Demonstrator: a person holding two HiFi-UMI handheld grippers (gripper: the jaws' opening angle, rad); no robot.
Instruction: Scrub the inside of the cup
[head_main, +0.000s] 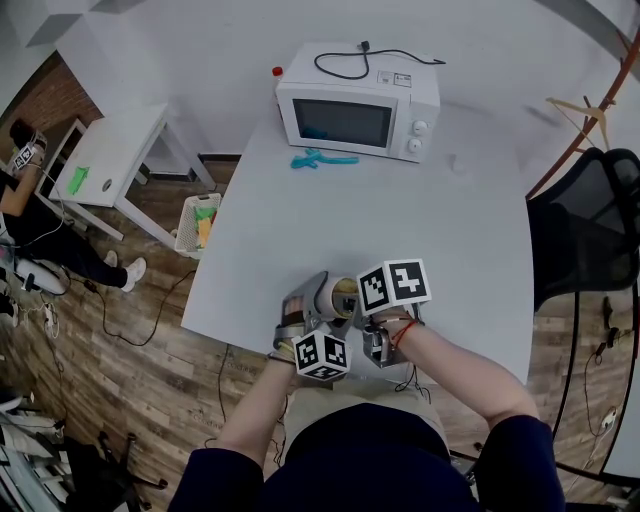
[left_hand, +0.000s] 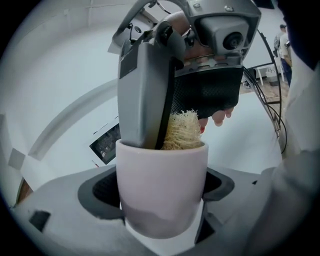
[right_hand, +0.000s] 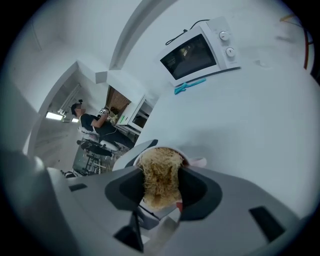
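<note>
- The left gripper (left_hand: 161, 216) is clamped on the sides of the pale cup (left_hand: 162, 172), over the table's (head_main: 400, 230) near edge.
- The cup's mouth faces the right gripper, so its long axis runs between the two grippers.
- The right gripper (right_hand: 160, 189) pinches a loofah scrubber (right_hand: 159, 170) that sits inside the mouth. Strokes likely run along that axis.

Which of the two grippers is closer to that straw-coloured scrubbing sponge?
Right. The right gripper clamps the sponge itself. The left gripper holds the cup from outside, with the cup's wall between it and the sponge.
</note>
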